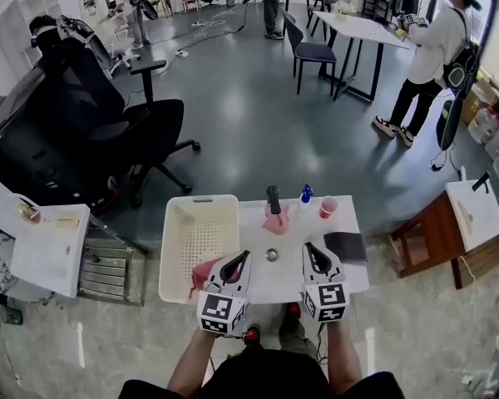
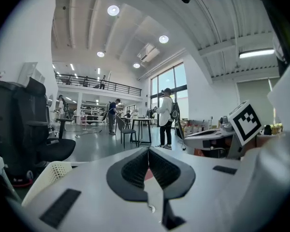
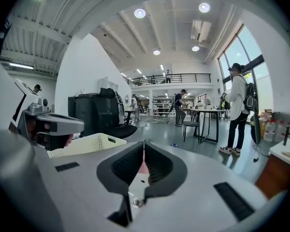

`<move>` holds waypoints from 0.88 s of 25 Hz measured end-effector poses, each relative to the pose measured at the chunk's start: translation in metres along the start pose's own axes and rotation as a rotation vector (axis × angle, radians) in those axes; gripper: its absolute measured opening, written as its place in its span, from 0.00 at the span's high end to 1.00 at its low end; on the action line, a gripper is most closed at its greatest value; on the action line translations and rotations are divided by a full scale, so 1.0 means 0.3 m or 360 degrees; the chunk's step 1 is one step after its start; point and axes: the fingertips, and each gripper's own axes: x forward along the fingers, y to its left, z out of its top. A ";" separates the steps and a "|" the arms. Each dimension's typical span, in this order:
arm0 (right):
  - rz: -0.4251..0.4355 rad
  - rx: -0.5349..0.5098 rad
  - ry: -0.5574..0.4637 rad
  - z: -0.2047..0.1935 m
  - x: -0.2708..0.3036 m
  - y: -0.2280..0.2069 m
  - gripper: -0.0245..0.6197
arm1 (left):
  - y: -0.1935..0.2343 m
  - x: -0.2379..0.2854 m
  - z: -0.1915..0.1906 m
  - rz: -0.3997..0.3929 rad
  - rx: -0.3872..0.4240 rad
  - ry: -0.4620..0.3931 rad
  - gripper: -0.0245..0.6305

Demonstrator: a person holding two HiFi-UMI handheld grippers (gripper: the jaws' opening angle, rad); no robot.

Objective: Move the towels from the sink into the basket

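The white sink top (image 1: 349,274) has a drain (image 1: 272,255) and a black faucet (image 1: 273,198). A pink towel (image 1: 275,220) lies crumpled at the faucet's foot. Left of the sink stands the white perforated basket (image 1: 198,243). A red towel (image 1: 202,276) lies at the basket's near right corner, partly hidden by my left gripper (image 1: 241,258). That gripper's jaws meet at the tips in the left gripper view (image 2: 148,149), with nothing clamped that I can see. My right gripper (image 1: 310,248) hovers over the sink's near right, and its jaws (image 3: 144,141) are shut and empty.
A blue spray bottle (image 1: 305,194), a pink cup (image 1: 328,207) and a black pad (image 1: 346,246) sit on the sink top's right side. A black office chair (image 1: 141,131) stands behind the basket. A wooden bench (image 1: 428,233) is at the right, and a person (image 1: 428,56) stands farther off.
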 end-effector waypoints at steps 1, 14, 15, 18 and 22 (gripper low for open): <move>0.0021 0.0004 0.0010 -0.007 0.019 -0.012 0.90 | 0.003 0.020 -0.006 0.0019 -0.0010 0.0013 0.95; 0.0299 0.0033 0.0176 -0.153 0.249 -0.069 0.90 | 0.038 0.213 -0.142 0.0184 -0.0112 0.0197 0.95; 0.0317 0.0034 0.0189 -0.166 0.262 -0.071 0.90 | 0.040 0.221 -0.155 0.0194 -0.0118 0.0211 0.95; 0.0370 0.0041 0.0233 -0.208 0.288 -0.075 0.90 | 0.040 0.236 -0.189 0.0225 -0.0149 0.0249 0.95; 0.0441 0.0033 0.0265 -0.236 0.317 -0.069 0.90 | 0.050 0.259 -0.216 0.0265 -0.0171 0.0281 0.95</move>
